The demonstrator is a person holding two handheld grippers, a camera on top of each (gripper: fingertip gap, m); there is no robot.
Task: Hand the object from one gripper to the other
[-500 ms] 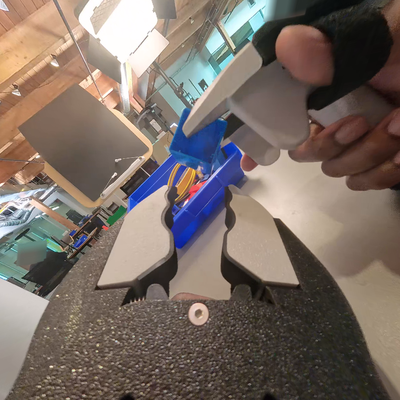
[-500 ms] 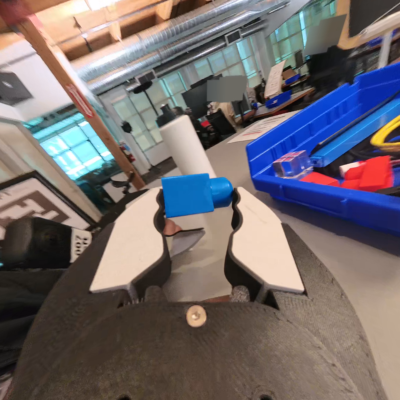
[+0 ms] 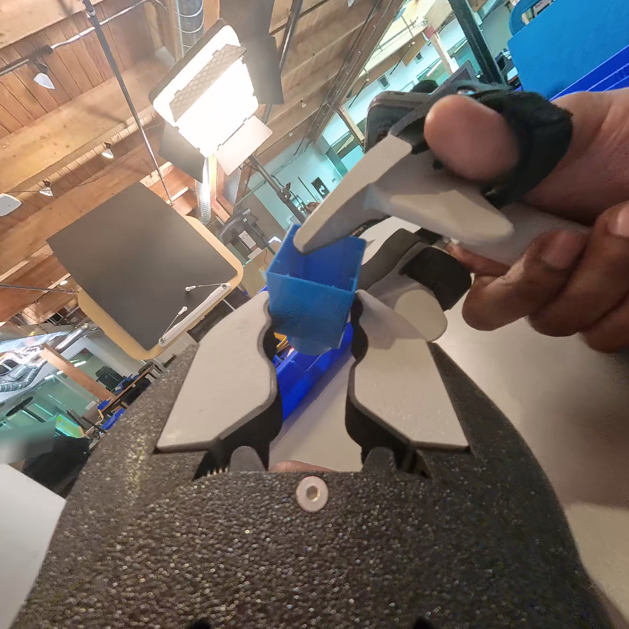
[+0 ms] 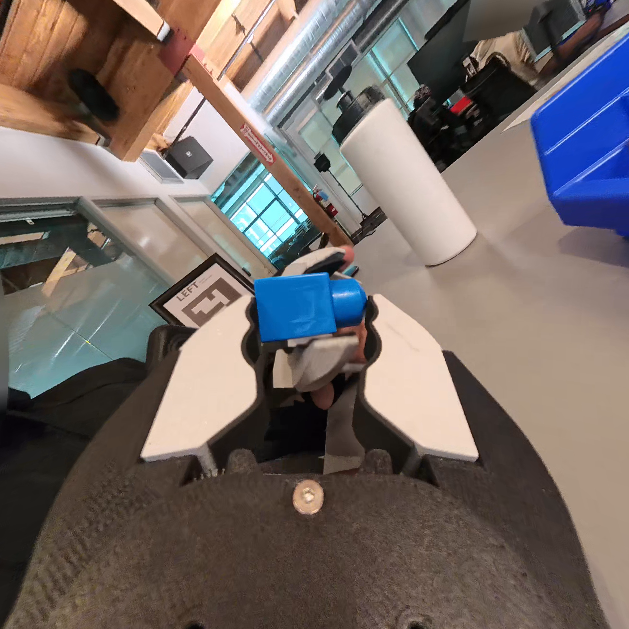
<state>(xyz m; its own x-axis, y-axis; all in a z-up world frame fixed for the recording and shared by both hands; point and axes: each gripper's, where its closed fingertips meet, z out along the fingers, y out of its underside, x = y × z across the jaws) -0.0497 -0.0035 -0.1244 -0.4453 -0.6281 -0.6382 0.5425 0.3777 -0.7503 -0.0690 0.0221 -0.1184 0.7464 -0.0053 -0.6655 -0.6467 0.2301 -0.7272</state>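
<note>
- Above the grey tabletop (image 4: 510, 306), beside a blue bin (image 4: 585, 163), the handover is mid-step.
- Right claw (image 4: 311, 315) grips the blue block (image 4: 296, 309) between its tips, stud against one finger.
- Left claw (image 3: 311, 313) stands spread around that block (image 3: 311, 299), apparently not yet clamped.
- Next, I judge: left closes firmly, then right lets go.

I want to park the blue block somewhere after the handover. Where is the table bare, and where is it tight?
Bare grey table lies between the white cylinder and the blue bin, running toward the right gripper. It is crowded mid-air around the blue block: the left gripper flanks it and the right one grips it.
</note>
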